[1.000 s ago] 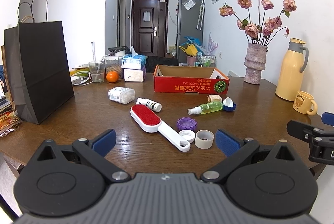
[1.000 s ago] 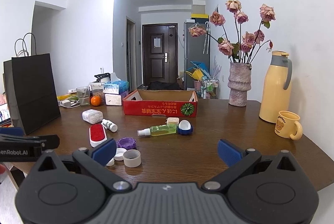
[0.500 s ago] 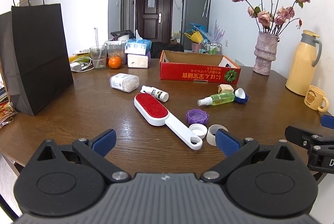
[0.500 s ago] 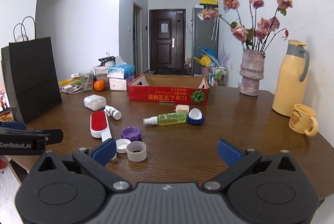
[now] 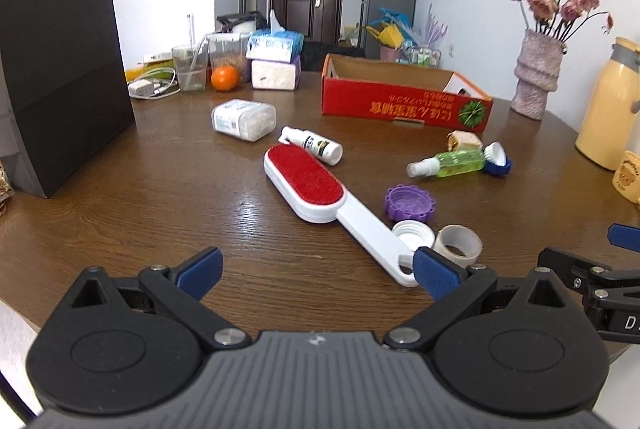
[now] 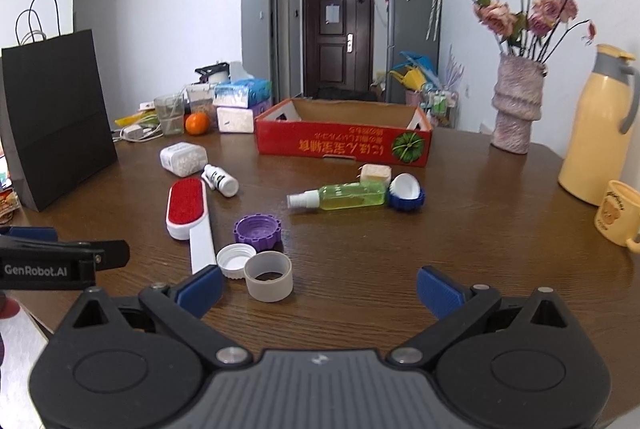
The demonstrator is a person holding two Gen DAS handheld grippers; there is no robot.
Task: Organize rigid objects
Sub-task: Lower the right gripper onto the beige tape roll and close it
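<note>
Both cams have closed in on the clutter since 1 s ago. Glossy wood table (image 5: pixel 140 189); lint brush (image 5: pixel 312 185), red felt pad, white plastic handle, lies mid-frame. Left gripper (image 5: pixel 316 275) & right gripper (image 6: pixel 320 287): jaws wide apart, empty. Ridged purple cap (image 6: pixel 257 229) centre-left; red cardboard box (image 6: pixel 344 145) behind.

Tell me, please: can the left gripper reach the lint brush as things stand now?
Probably yes. The left gripper is open, and the lint brush lies flat just ahead, its handle end beside the right fingertip. Nothing stands between them.
</note>
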